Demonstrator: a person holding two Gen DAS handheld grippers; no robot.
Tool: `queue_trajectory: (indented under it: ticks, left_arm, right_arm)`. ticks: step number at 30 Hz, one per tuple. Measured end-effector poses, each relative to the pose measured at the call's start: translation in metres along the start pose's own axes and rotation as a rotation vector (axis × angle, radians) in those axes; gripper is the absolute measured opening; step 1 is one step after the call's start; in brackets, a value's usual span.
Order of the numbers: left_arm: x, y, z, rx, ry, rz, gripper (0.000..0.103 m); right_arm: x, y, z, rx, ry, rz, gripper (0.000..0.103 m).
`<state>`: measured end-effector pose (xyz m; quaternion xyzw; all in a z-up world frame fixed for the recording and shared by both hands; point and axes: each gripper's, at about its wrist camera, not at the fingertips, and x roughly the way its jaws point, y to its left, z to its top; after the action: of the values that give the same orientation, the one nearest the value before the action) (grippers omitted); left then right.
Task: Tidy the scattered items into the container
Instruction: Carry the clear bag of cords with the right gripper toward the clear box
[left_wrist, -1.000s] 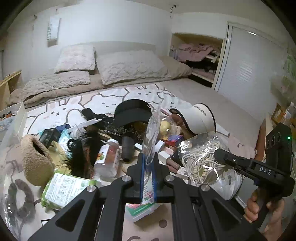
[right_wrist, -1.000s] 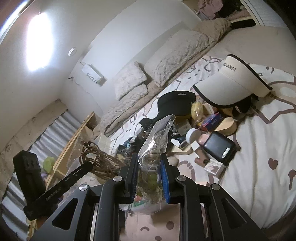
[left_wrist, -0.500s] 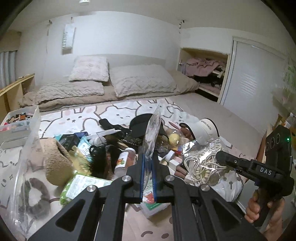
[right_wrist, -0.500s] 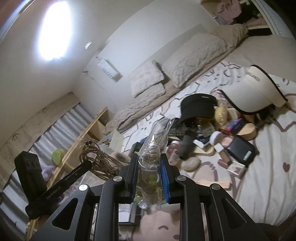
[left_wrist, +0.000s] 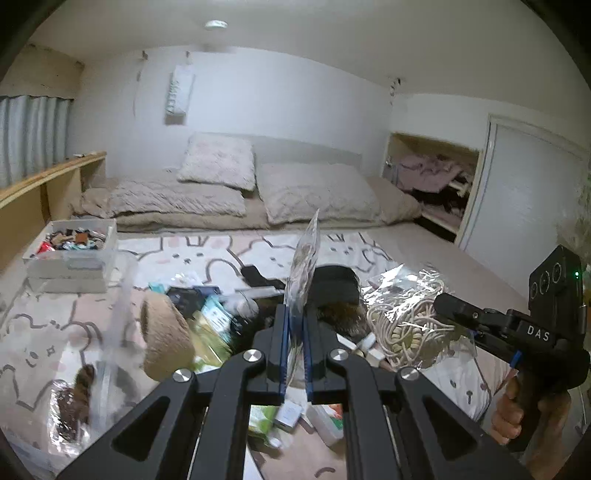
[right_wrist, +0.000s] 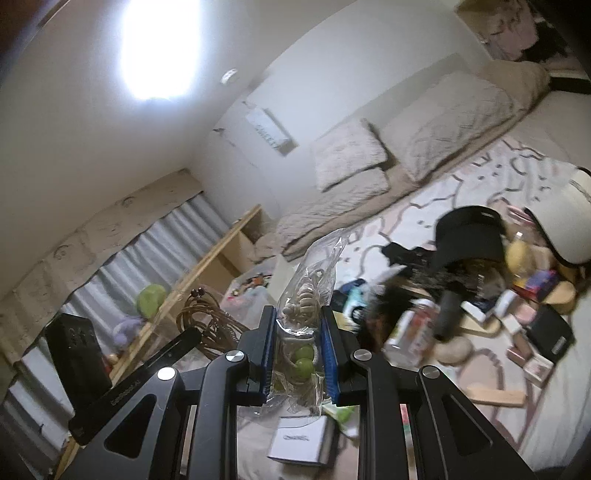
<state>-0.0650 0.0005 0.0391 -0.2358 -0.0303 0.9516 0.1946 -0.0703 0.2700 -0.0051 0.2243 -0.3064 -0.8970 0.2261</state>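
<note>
Clear bag of brown cord (left_wrist: 303, 273) clamped in left gripper (left_wrist: 294, 343), bag of cream cord (right_wrist: 306, 295) in right gripper (right_wrist: 298, 354) lettered "DAS".

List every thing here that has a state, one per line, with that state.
Left gripper: shut on a thin clear bag.
Thin clear bag: pinched at its lower end, standing up.
Right gripper: shut on a clear bag of cord.
Bag of cord: clamped, top sticking up.
Storage box: open, partly filled.
Black cap: lying on the bed.
Closet door: slid aside, shelves showing.
</note>
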Motion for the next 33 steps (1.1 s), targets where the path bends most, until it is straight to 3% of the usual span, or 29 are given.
queue_trajectory:
  ticks: [15, 33]
  left_arm:
    - [-0.052, 0.071, 0.053, -0.027, -0.150, 0.137, 0.007]
    - [-0.108, 0.168, 0.053, -0.056, -0.167, 0.368, 0.007]
  right_arm:
    - [0.041, 0.078, 0.026, -0.130, 0.040, 0.083, 0.024]
    - [0.103, 0.168, 0.033, -0.288, 0.123, 0.168, 0.024]
